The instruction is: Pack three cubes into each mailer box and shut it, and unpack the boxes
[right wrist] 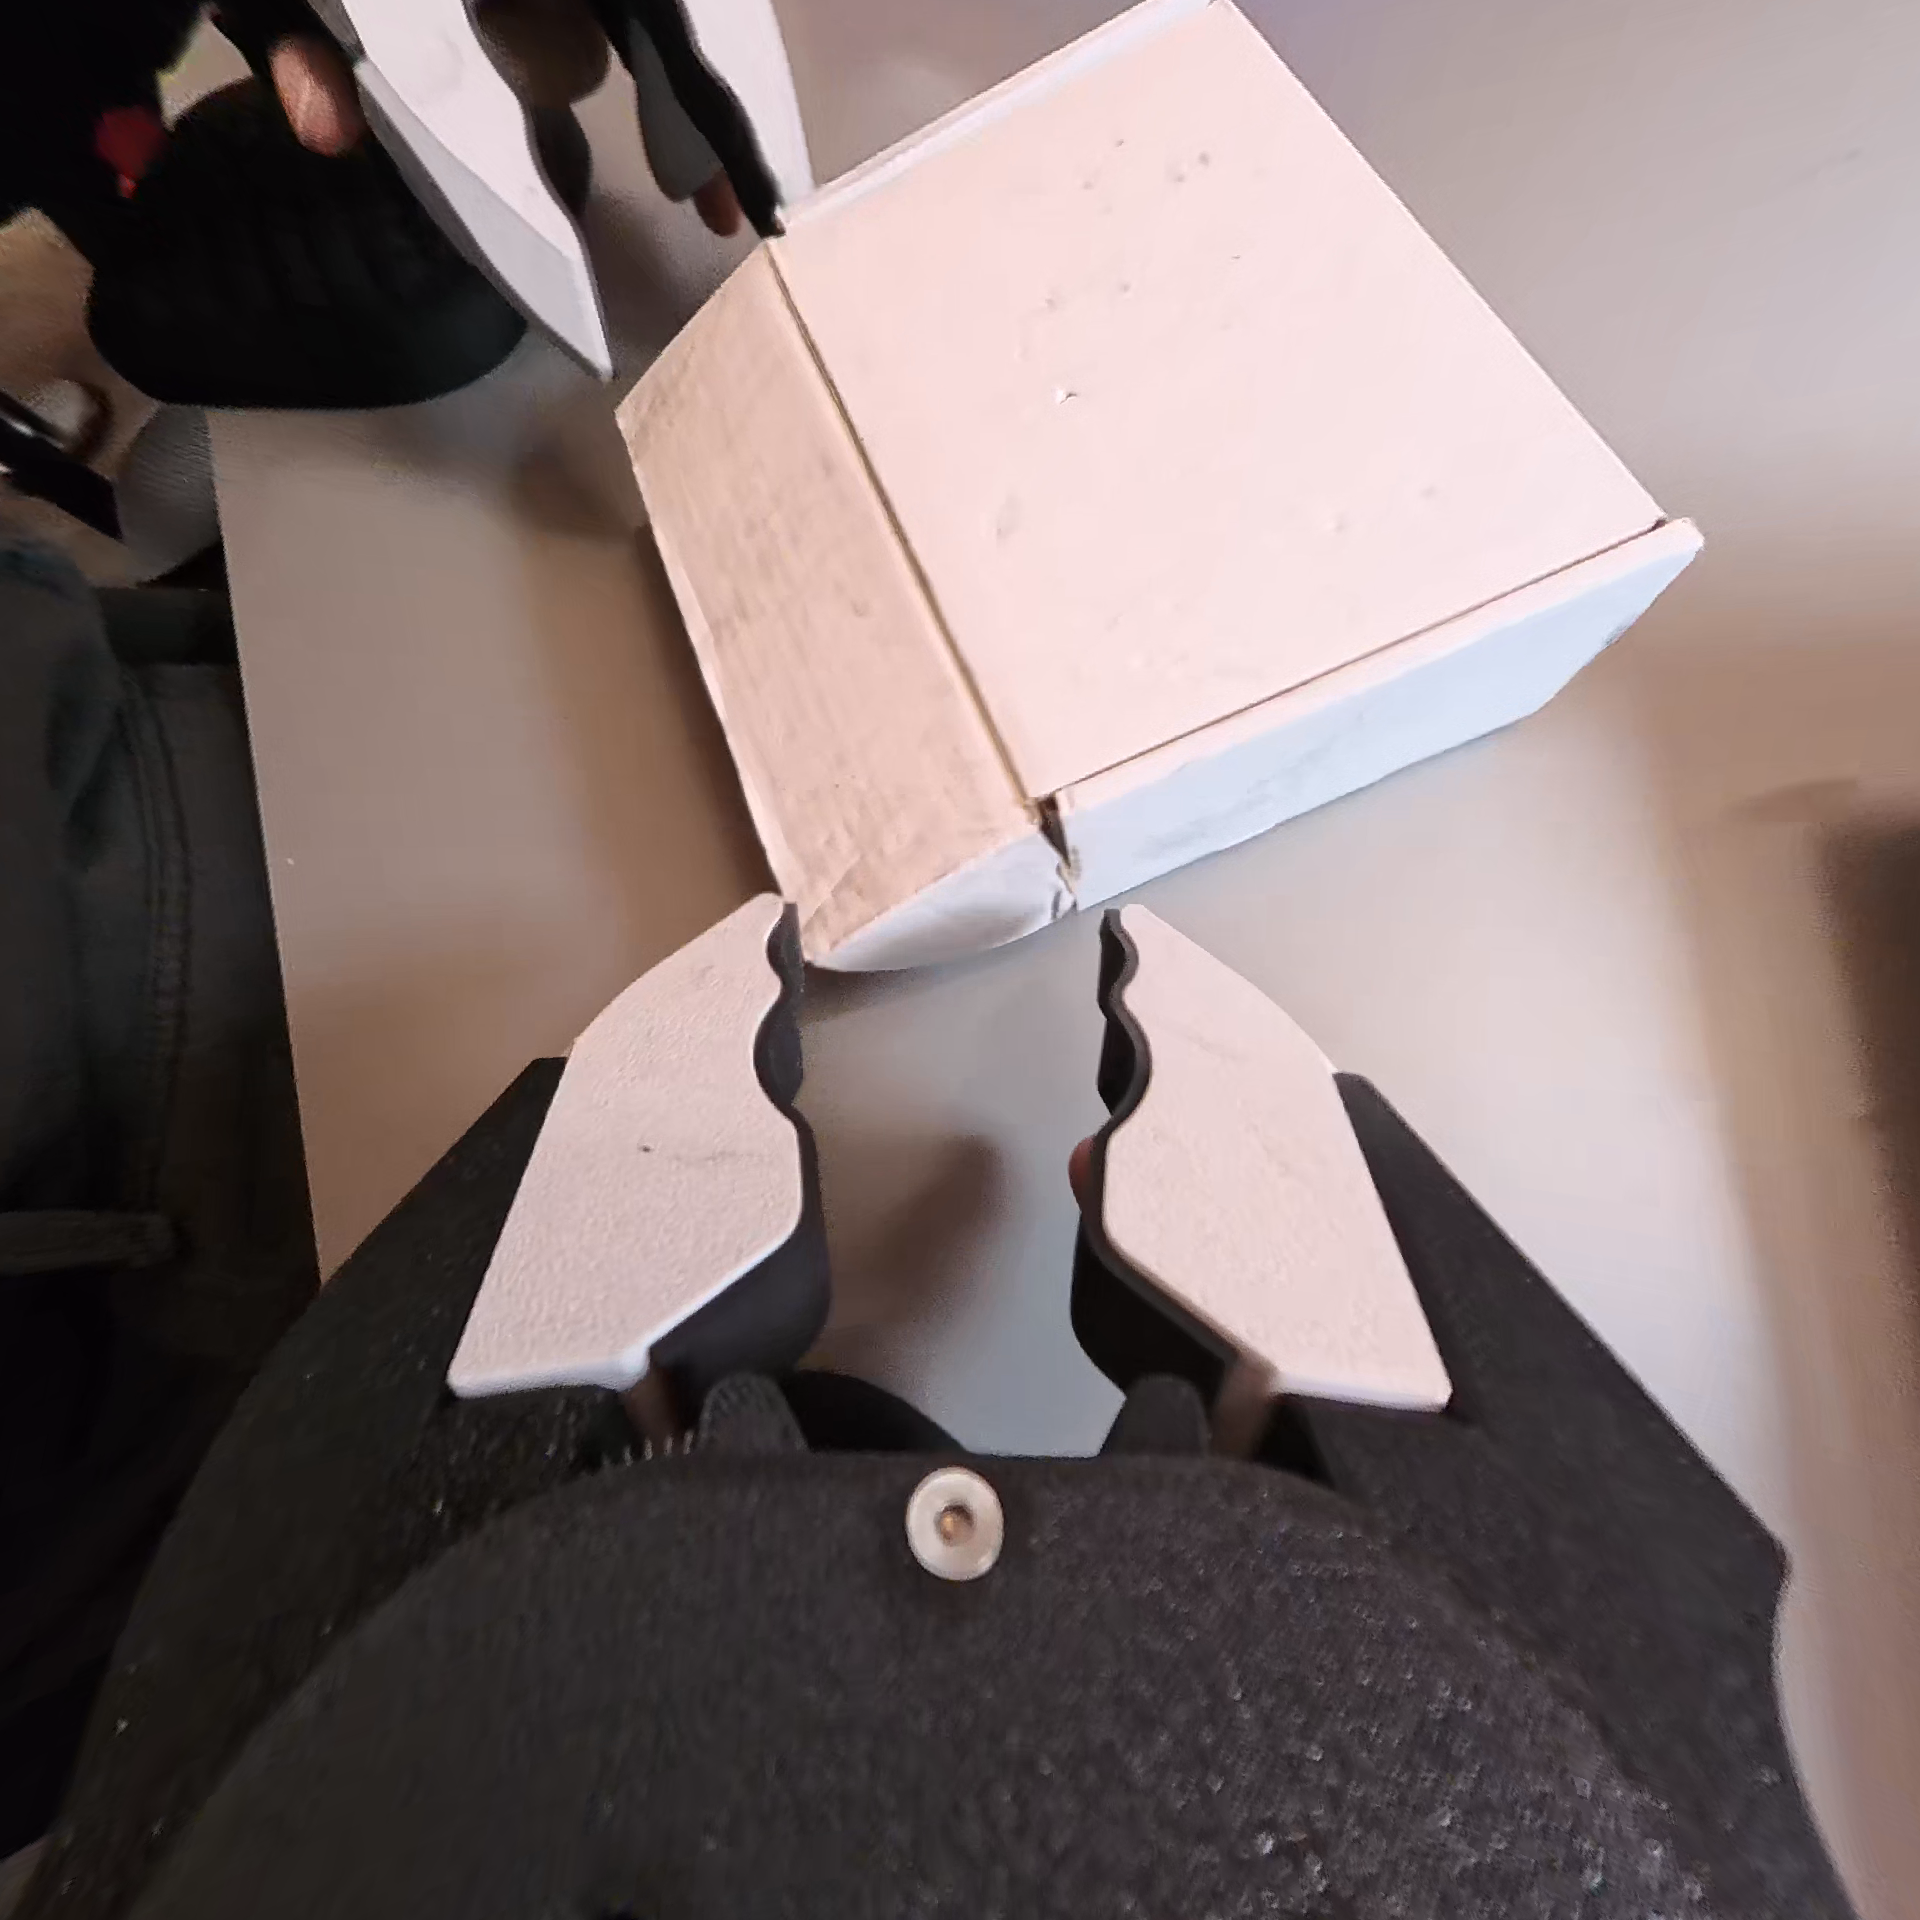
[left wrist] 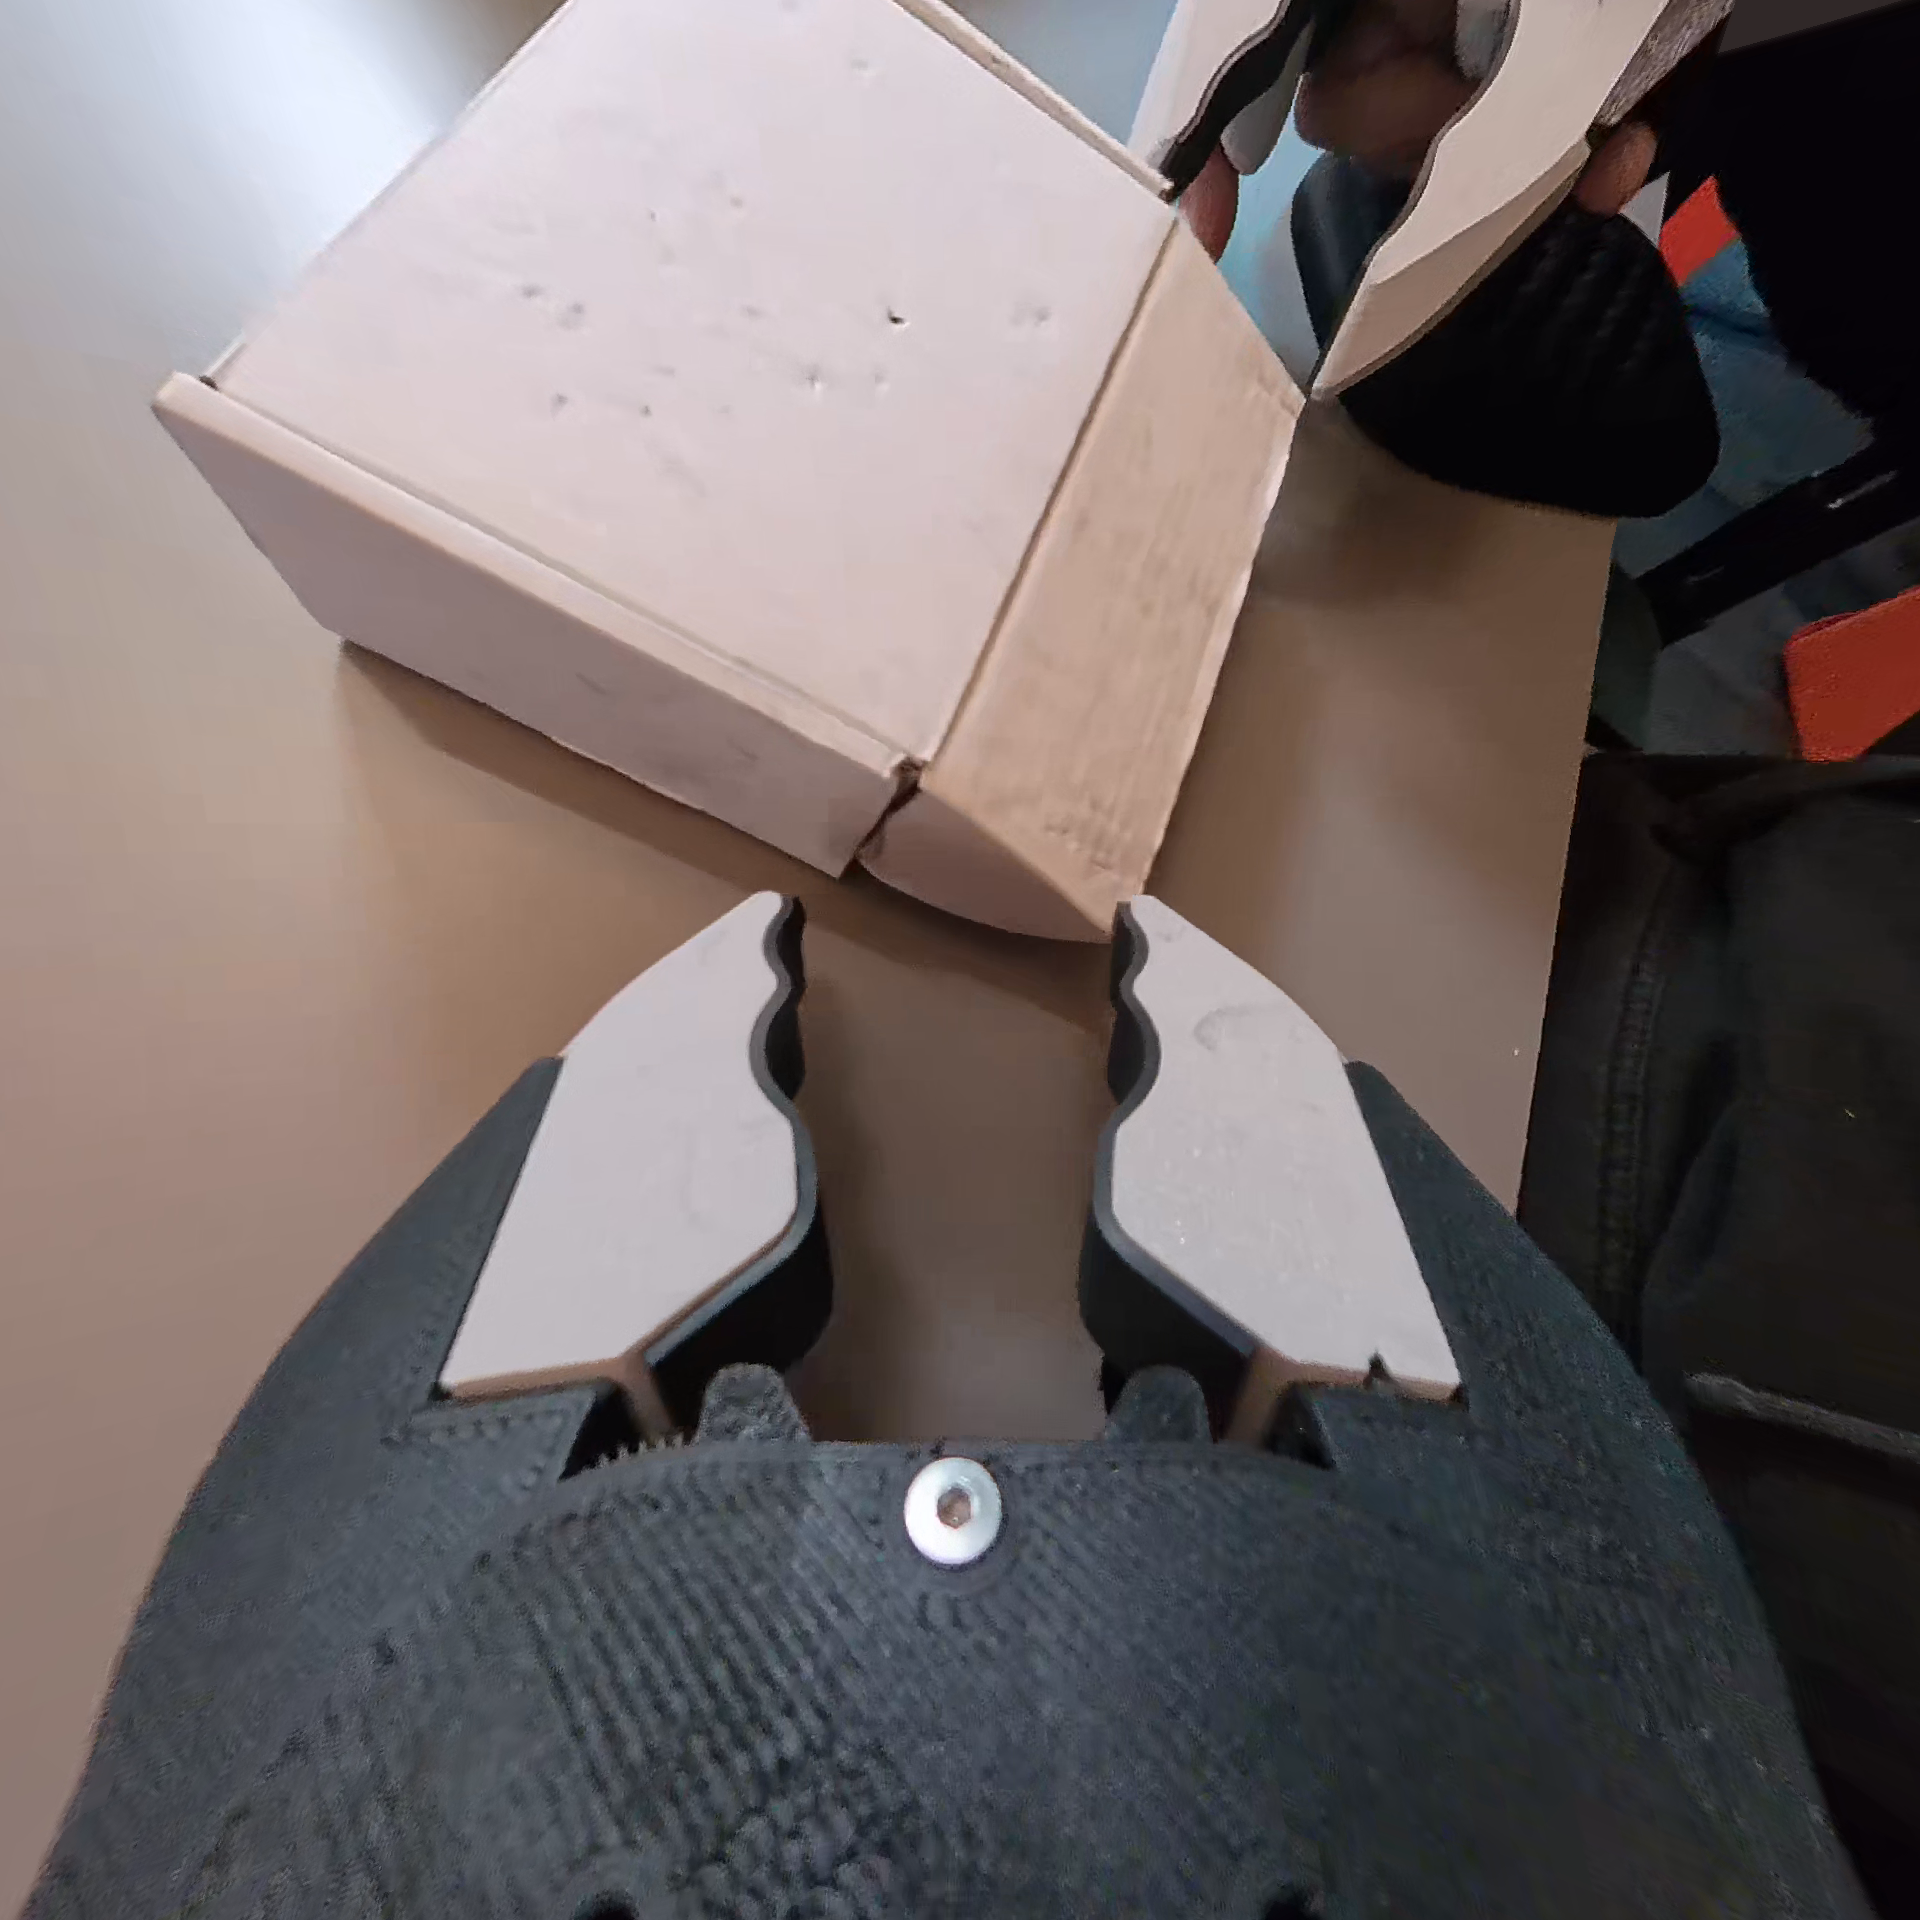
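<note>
A shut white mailer box point(left wrist: 686, 395) lies on the table, its brown cardboard side facing the table's near edge. It also shows in the right wrist view point(right wrist: 1195, 416). My left gripper point(left wrist: 956, 925) is open and empty, its tips just short of the box's near corner. My right gripper point(right wrist: 951, 930) is open and empty, its tips just short of the opposite near corner. The right gripper shows at the top right of the left wrist view point(left wrist: 1247, 270). The left gripper shows at the top left of the right wrist view point(right wrist: 686, 291). No cubes are visible.
The beige table point(left wrist: 208, 1039) ends close to the box on the person's side point(right wrist: 436, 727). A person in dark clothing point(left wrist: 1745, 1143) sits at that edge. Orange items point(left wrist: 1849, 686) lie beyond the edge. Left tips to right tips: about 15 cm.
</note>
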`<action>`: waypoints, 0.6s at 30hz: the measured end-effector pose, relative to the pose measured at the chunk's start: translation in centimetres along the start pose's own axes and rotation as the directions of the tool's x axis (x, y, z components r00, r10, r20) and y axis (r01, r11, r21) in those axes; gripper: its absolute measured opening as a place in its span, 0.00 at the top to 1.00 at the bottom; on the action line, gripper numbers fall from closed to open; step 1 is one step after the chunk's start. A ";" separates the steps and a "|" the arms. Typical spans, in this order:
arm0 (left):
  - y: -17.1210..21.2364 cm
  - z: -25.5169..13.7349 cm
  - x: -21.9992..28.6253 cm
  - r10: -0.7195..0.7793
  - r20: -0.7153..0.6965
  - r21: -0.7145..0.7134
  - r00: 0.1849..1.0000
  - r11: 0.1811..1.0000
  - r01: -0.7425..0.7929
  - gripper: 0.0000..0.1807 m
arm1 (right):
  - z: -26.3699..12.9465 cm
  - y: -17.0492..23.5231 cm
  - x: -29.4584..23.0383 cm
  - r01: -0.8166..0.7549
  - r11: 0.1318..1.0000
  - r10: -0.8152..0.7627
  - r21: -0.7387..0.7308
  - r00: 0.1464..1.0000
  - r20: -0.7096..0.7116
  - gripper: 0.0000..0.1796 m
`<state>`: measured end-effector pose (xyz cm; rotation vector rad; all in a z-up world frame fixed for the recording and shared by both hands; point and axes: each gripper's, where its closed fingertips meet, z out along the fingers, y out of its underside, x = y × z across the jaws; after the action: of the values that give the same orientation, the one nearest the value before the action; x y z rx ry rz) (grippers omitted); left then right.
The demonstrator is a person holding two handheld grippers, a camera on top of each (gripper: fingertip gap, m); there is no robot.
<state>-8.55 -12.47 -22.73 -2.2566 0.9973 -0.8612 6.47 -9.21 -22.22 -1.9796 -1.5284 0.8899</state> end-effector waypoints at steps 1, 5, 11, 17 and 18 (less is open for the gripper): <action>0.0 0.3 -0.2 0.004 -0.005 -0.006 1.000 1.000 -0.004 0.67 | 0.1 -0.1 0.2 -0.004 1.000 0.004 0.002 1.000 0.018 0.69; 0.0 1.0 -0.5 0.021 -0.031 -0.025 0.999 0.999 -0.022 0.64 | 0.6 0.2 1.1 -0.007 0.999 0.009 -0.039 0.999 0.046 0.69; 0.0 1.7 -0.3 0.111 -0.047 -0.002 0.993 0.994 -0.111 0.69 | 1.5 0.1 1.0 0.102 0.994 -0.100 -0.035 0.994 0.044 0.74; -0.4 1.4 -0.5 0.136 0.002 0.027 0.991 0.990 -0.136 0.71 | 1.1 -0.2 1.5 0.102 0.994 -0.104 -0.048 0.993 -0.046 0.74; -0.6 1.2 -0.4 0.125 0.001 0.037 0.992 0.992 -0.125 0.72 | 0.8 -0.3 1.6 0.086 0.995 -0.089 -0.044 0.994 -0.064 0.74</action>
<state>-7.61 -11.49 -23.27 -2.1380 1.1012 -0.8210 5.94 -7.63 -22.89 -1.9352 -1.5950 0.7559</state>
